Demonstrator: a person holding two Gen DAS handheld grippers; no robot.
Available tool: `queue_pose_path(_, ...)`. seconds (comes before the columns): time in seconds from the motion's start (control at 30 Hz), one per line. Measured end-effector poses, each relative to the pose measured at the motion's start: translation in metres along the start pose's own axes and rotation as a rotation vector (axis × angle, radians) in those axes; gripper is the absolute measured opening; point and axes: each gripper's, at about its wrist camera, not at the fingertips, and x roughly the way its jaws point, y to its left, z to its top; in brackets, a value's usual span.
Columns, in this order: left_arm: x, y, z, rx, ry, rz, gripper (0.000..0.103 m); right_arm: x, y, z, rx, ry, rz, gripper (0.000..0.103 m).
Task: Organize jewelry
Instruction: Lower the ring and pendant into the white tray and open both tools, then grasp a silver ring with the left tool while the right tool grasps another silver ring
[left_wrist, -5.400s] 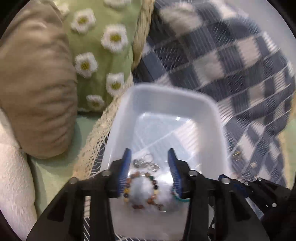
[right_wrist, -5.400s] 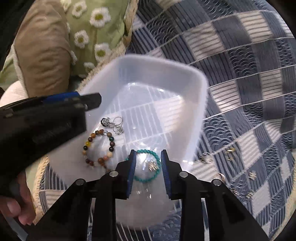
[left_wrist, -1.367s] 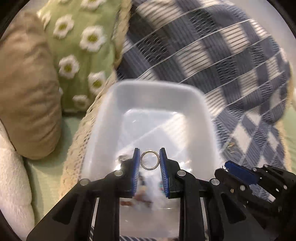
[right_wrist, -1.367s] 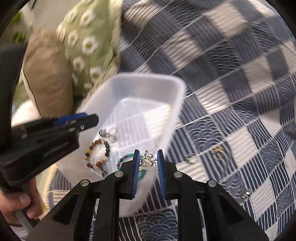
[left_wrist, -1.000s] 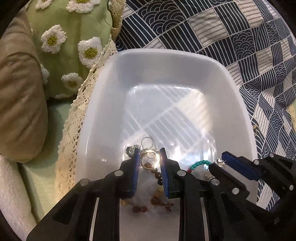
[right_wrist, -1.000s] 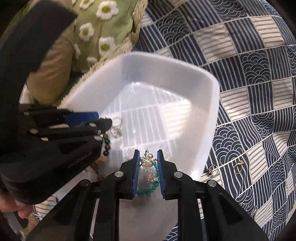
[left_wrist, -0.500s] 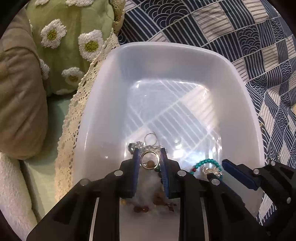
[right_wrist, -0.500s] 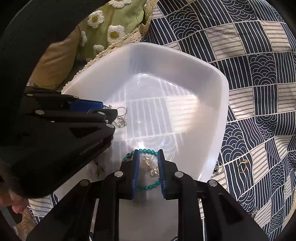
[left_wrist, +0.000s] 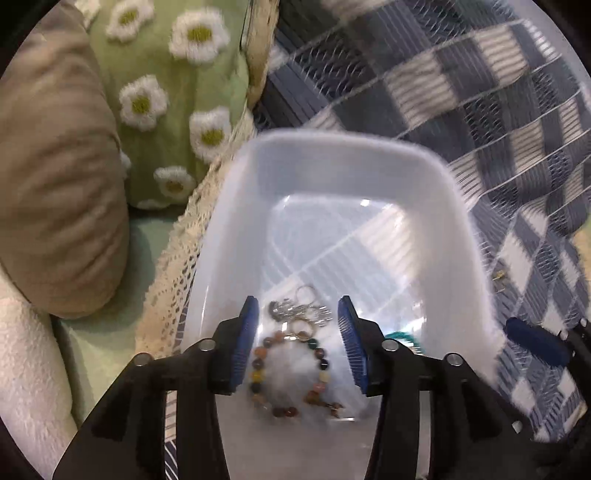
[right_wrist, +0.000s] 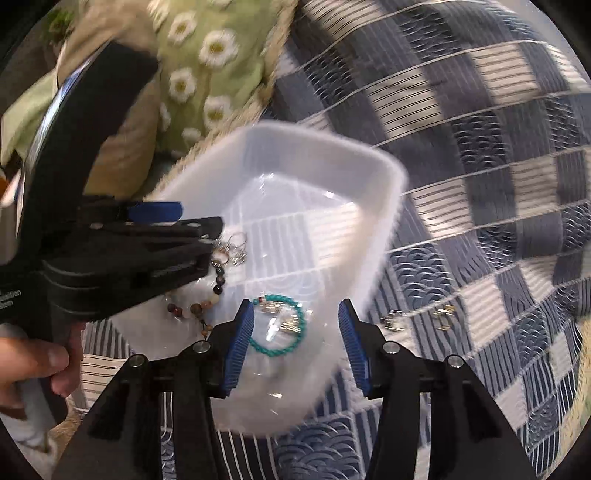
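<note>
Far left: soft tan cushion (left_wrist: 55, 177), green daisy pillow (left_wrist: 173, 96), lace trim. Centre: translucent plastic tub (left_wrist: 354, 162) on the quilted navy patchwork bedspread (right_wrist: 480, 184), already holding a brown beaded bracelet (left_wrist: 284, 369), silver earrings (left_wrist: 299, 310), a gold ring (left_wrist: 299, 326) and a turquoise bracelet (right_wrist: 277, 332). Left hand-held gripper (left_wrist: 297, 343) and right hand-held gripper (right_wrist: 295, 347): jaws just opened, apart, nothing clamped. Right: small gold pieces (right_wrist: 443, 314) left on the bedspread, likely next.
</note>
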Motion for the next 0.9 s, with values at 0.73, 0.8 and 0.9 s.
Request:
queue_pose_path(0.73, -0.053, -0.132, -0.047, 0.112, -0.077, -0.164, 0.085, 0.003, -0.181, -0.116, 0.347, 0.091, -0.204, 0.058)
queue_pose_path(0.8, -0.050, -0.138, -0.047, 0.118, -0.075, -0.164, 0.085, 0.015, -0.184, -0.116, 0.369, 0.118, -0.170, 0.058)
queue_pose_path(0.9, -0.044, -0.146, -0.046, 0.119, -0.059, -0.171, 0.085, 0.026, -0.185, -0.115, 0.355, 0.141, -0.189, 0.053)
